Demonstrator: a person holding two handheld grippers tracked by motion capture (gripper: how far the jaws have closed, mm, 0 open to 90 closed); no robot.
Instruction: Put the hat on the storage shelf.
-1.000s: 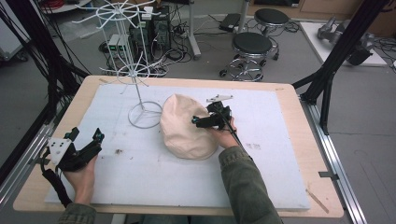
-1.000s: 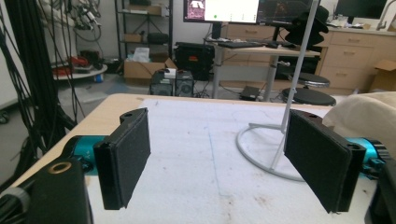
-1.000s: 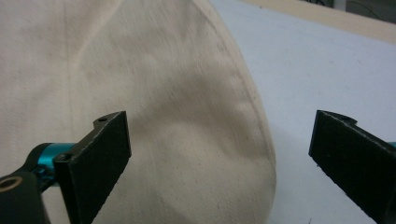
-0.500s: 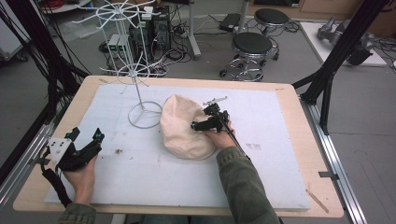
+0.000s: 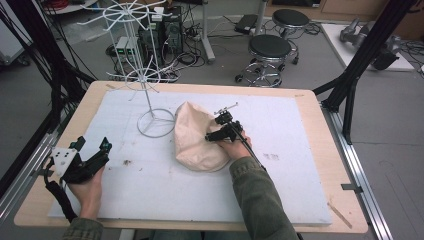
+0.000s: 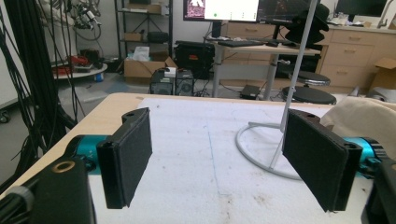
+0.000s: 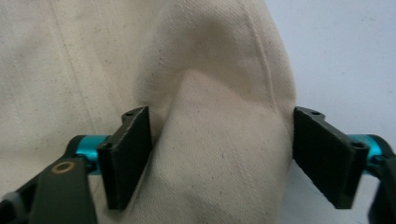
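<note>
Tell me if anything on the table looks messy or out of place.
The cream fabric hat lies crumpled on the white mat beside the wire rack, not hung on it. A few dark specks dirty the mat near the left gripper. Nothing looks damaged.

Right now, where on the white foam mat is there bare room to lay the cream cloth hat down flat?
Two patches: right of the cream cloth hat out to the white foam mat's right edge, and the near strip between the left gripper and the person's right sleeve. It is crowded around the white wire rack's ring base, beside the hat.
</note>
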